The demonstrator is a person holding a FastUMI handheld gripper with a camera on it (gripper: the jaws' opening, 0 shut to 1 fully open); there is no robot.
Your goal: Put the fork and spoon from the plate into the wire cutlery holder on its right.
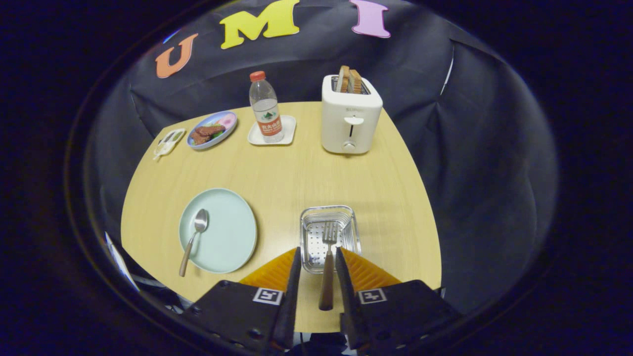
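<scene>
A wire cutlery holder (346,217), a shallow metal basket, stands on the wooden table just ahead of my fingers. The fork (327,267) lies with its tines inside the basket, and its wooden handle reaches back over the near rim between my fingers. My gripper (318,251) is open: table shows between the handle and the left finger, with a thin gap on the right. Left of the holder sits the pale green plate (232,237). The spoon (194,240) with a wooden handle lies on the plate's left part.
Farther back stand a white toaster (350,118) with bread slices, a water bottle (266,109) on a small white tray, a blue plate of food (211,129) and a small dish (168,142). The table's edge curves close on the right of the holder.
</scene>
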